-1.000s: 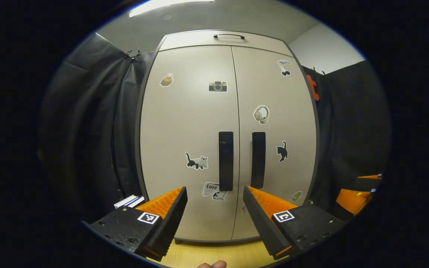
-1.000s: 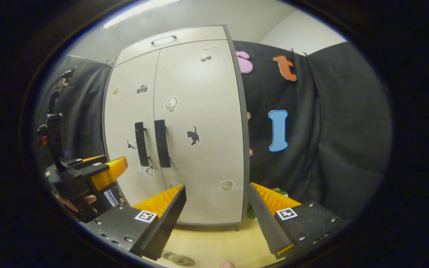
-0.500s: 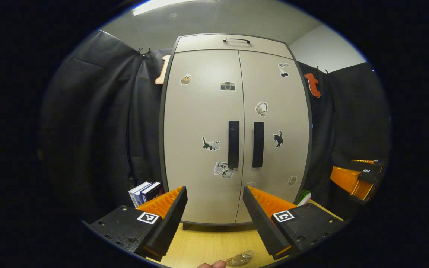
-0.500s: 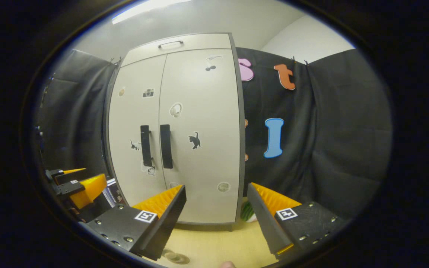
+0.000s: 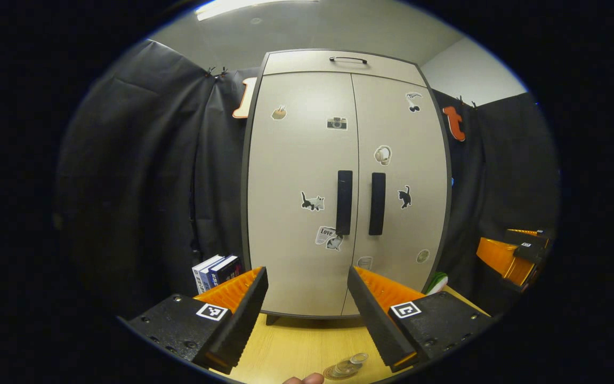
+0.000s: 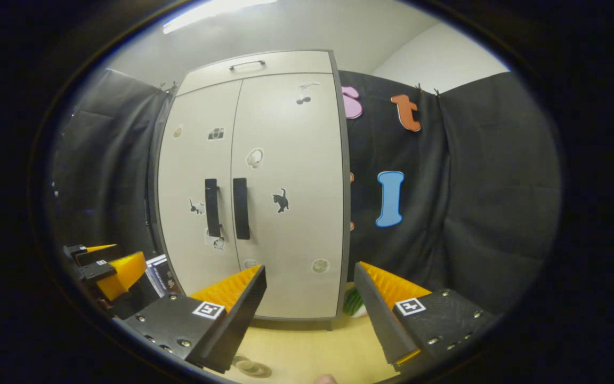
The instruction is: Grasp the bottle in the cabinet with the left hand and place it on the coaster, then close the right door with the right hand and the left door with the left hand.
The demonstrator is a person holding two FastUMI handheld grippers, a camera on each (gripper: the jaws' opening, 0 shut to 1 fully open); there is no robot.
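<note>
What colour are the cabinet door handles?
Black; the door handles show best in the left gripper view.

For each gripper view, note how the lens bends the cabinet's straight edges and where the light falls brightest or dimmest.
Left gripper view: the cabinet bulges like a barrel, its side edges bowed outward; a ceiling light glares at the top, and the black cloth at the left is dim. Right gripper view: the cabinet leans and curves, evenly lit, under a bright ceiling light; the rim darkens.

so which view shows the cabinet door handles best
The left gripper view: the two door handles face the camera nearly head-on at the centre of the closed cabinet. The right gripper view shows the same handles smaller and from an angle, left of centre.
</note>
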